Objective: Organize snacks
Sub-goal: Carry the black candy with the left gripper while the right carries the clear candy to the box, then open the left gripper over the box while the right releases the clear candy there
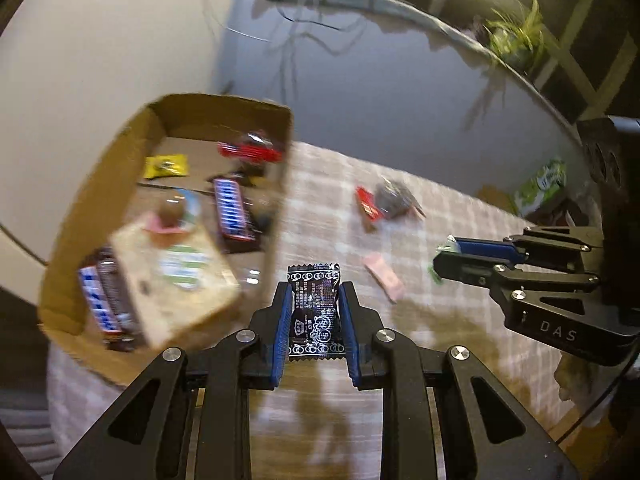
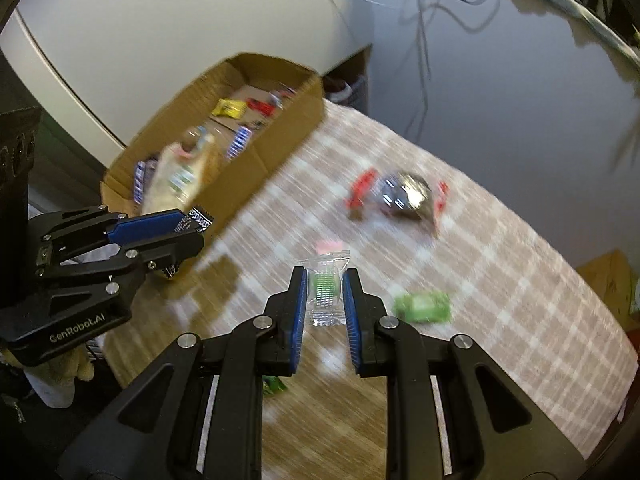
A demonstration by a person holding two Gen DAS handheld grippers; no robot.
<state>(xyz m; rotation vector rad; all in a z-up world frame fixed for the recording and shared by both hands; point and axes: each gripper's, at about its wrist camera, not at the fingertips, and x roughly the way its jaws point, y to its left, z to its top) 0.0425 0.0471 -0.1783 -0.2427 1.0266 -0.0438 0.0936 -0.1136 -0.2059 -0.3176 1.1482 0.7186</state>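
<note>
My left gripper is shut on a black candy packet and holds it above the table, just right of the cardboard box. The box holds several snacks: chocolate bars, a yellow packet, a red packet and a beige bag. My right gripper is shut on a clear packet with a green candy, held above the table. The left gripper shows in the right wrist view beside the box. The right gripper shows at the right of the left wrist view.
Loose on the checked tablecloth lie a red and grey packet pile, a pink candy and a green packet. A green box and a plant stand at the far right. Cables hang on the wall behind.
</note>
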